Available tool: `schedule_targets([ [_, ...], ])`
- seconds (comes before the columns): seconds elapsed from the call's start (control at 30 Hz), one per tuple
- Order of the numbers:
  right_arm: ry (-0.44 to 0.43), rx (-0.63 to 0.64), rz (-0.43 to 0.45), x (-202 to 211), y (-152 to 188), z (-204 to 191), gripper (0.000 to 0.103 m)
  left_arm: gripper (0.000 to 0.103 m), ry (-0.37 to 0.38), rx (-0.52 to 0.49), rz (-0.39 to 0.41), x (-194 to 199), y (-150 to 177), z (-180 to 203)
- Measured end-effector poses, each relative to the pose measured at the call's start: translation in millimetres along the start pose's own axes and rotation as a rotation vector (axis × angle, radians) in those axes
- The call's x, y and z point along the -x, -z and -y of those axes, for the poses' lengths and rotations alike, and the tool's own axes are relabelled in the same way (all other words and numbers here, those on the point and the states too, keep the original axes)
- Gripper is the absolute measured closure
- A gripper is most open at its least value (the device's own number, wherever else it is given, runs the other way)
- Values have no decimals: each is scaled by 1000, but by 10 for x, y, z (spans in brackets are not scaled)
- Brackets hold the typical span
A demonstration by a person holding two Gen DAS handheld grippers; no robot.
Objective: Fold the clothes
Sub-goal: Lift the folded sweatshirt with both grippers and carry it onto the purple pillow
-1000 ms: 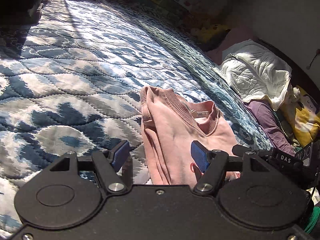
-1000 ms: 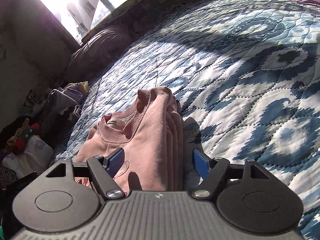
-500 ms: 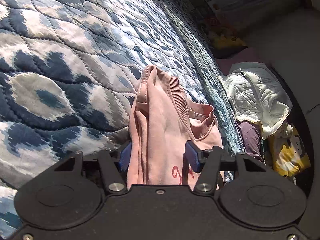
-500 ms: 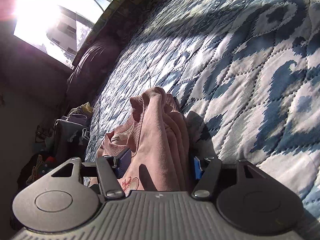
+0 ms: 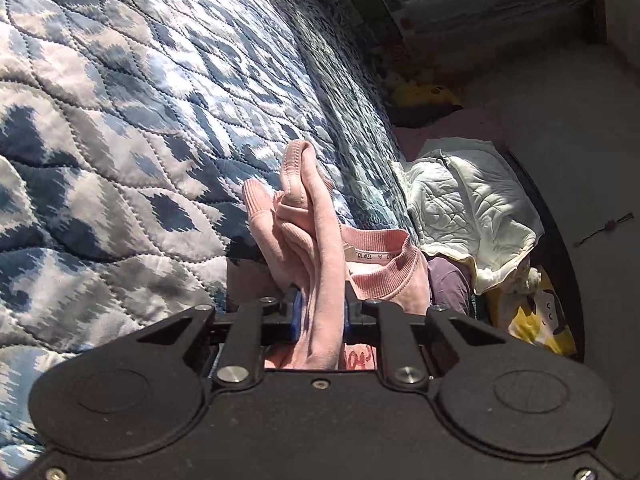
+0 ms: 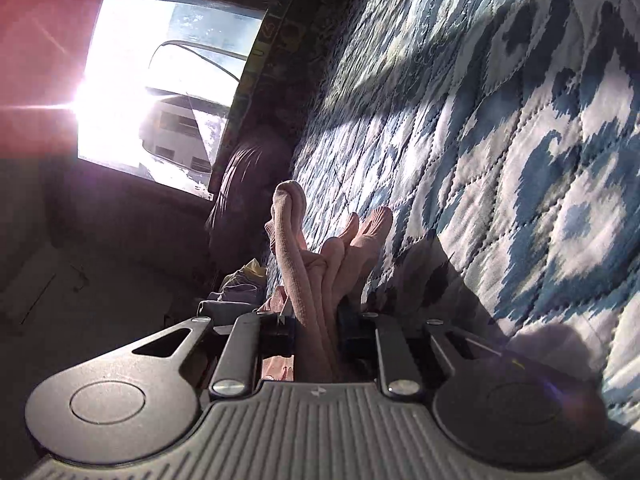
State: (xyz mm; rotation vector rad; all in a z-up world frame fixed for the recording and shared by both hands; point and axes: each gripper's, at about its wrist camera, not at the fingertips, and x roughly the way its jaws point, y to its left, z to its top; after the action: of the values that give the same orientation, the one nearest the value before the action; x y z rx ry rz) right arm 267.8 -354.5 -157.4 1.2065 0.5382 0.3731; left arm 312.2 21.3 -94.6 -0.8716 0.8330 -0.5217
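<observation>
A folded pink sweatshirt (image 5: 316,240) is bunched up on edge over the blue and white quilted bedspread (image 5: 120,120). Its ribbed collar and neck label show just right of my left gripper (image 5: 320,314), which is shut on the stacked folds. In the right wrist view the same pink sweatshirt (image 6: 316,272) rises in several layers from between the blue pads. My right gripper (image 6: 316,334) is shut on those layers, close to the bedspread (image 6: 520,160). The lower part of the garment is hidden behind both gripper bodies.
A white quilted blanket (image 5: 472,208) lies heaped past the bed's right edge, with purple cloth (image 5: 448,284) and a yellow cushion (image 5: 532,316) below it. A bright window (image 6: 160,100) and a dark pillow (image 6: 248,184) sit at the bed's far end. A bag (image 6: 240,292) lies below.
Both grippers went from open around the sweatshirt's edges to shut on it. The garment has been gathered into upright folds, and both cameras have tilted closer to the bedspread.
</observation>
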Motion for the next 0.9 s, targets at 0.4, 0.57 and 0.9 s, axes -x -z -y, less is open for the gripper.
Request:
schedule_targets([
  [0.4, 4, 5, 461, 1587, -1307, 189, 83, 88, 272, -270, -294, -2090, 353, 1720],
  [0.57, 36, -61, 643, 2049, -1754, 574, 83, 87, 358, -391, -407, -2976, 397, 2406],
  [0.9, 333, -283, 727, 2227, -2083, 1230, 60, 49, 81, -477, -502, -4285, 656, 2321],
])
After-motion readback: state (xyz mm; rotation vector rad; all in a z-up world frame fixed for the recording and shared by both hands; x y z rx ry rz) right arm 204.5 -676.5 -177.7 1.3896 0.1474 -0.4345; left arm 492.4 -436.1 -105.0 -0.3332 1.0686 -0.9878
